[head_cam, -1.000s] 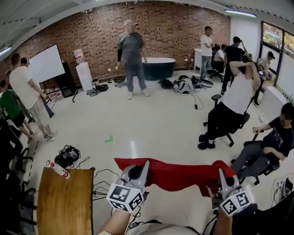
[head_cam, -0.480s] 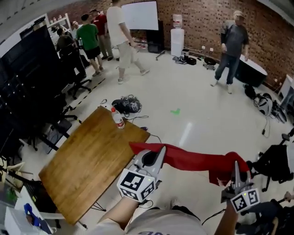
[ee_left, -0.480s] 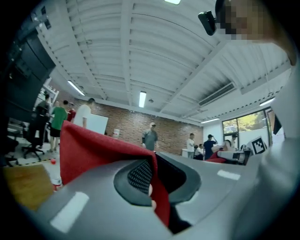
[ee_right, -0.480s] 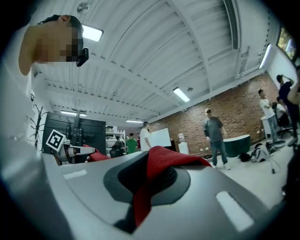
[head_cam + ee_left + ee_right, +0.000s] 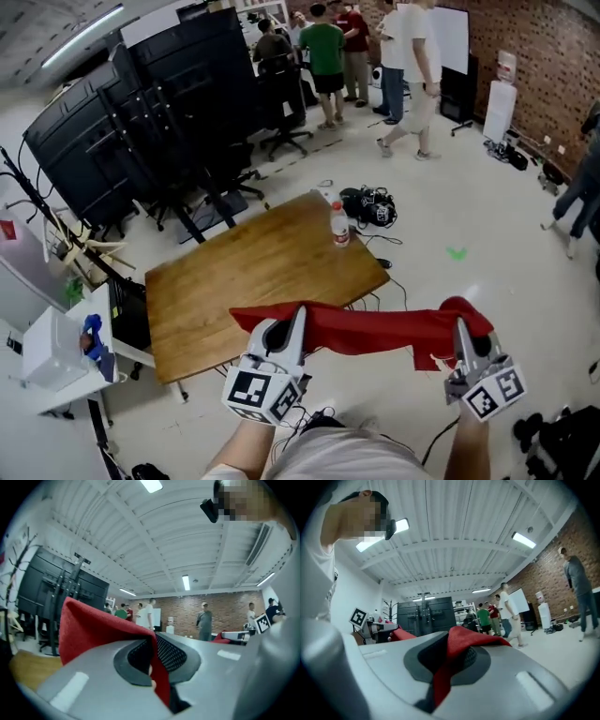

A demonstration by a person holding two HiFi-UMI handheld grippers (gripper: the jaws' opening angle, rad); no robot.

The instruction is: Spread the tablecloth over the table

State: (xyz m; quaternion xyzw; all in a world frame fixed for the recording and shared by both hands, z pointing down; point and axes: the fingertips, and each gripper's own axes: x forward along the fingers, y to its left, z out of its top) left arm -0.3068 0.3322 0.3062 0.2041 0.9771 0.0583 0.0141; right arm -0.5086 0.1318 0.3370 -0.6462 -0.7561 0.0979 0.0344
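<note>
Left gripper (image 5: 295, 321) and right gripper (image 5: 460, 330) each pinch 1 end of the red tablecloth (image 5: 375, 330), holding it stretched in the air between them by the near edge of the wooden table (image 5: 234, 281), likely so it can drop flat across.

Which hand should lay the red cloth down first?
Probably left. The left hand-held gripper, shut on the tablecloth, is at the wooden table's near edge; the right hand-held gripper hangs over floor.

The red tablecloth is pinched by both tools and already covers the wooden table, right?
No, not yet. The head view shows the red tablecloth pinched by the left tool and right tool, held up between them, the wooden table uncovered.
</note>
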